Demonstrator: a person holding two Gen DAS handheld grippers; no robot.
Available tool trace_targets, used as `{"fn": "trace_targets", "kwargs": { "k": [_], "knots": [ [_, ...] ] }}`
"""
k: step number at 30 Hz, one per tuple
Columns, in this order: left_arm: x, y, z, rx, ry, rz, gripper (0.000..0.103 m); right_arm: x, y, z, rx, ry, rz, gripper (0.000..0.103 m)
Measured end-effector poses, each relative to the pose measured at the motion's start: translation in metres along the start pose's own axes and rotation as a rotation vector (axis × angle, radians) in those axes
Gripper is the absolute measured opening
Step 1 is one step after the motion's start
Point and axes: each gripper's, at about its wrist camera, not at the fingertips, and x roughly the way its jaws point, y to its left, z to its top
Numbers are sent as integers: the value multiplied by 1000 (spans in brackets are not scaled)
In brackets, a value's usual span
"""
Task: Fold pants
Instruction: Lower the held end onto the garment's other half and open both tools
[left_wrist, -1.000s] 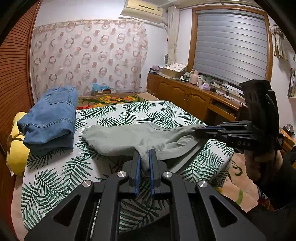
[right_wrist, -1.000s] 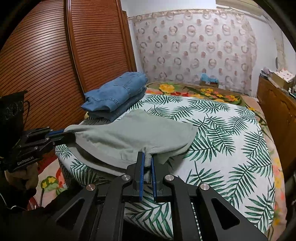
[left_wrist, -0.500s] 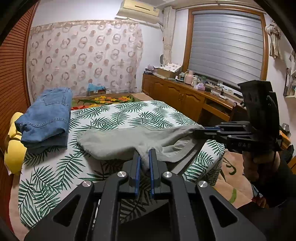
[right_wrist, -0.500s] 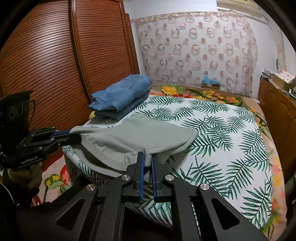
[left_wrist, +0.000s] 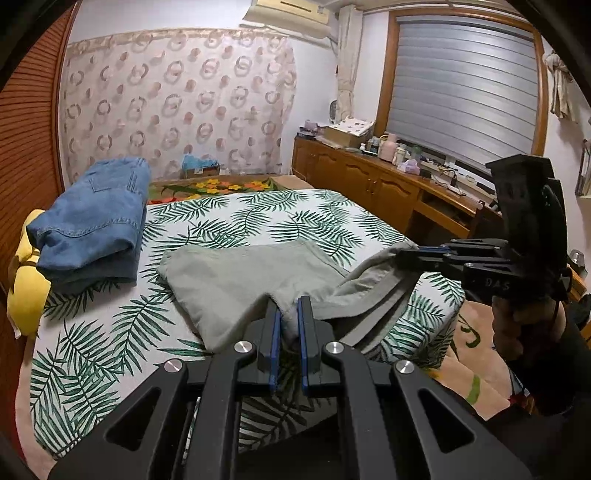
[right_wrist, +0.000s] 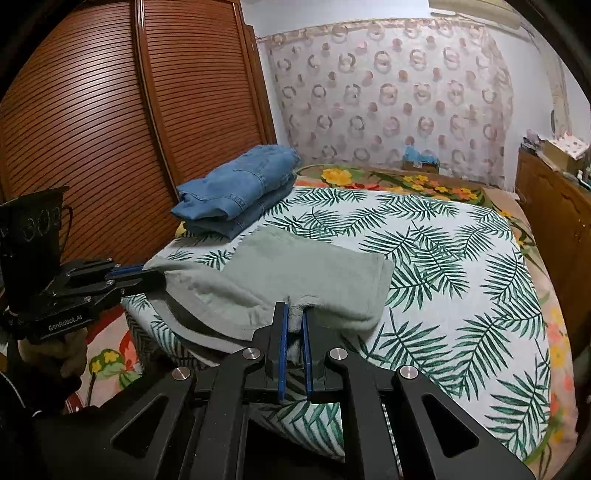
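Soft grey-green pants (left_wrist: 240, 280) pinched in both claws, leaf-print sheet (left_wrist: 295, 218), folded denim (left_wrist: 88, 229)

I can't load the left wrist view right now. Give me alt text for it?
The left gripper is shut on the near edge of grey-green pants lying on a palm-leaf bedspread, while the right gripper pinches the same edge further right. Folded blue jeans sit at the far left of the bed.
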Motion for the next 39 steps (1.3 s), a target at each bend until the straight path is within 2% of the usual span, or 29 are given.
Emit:
{"fn": "trace_targets", "kwargs": {
  "k": [17, 28, 39],
  "knots": [
    [28, 24, 33, -11, -40, 42, 9, 47, -20, 29, 15, -65, -35, 7],
    [54, 37, 27, -23, 19, 67, 9, 84, -29, 35, 20, -2, -53, 7],
    [62, 48, 43, -20, 8, 91, 9, 106, -32, 60, 31, -4, -52, 7]
  ]
}}
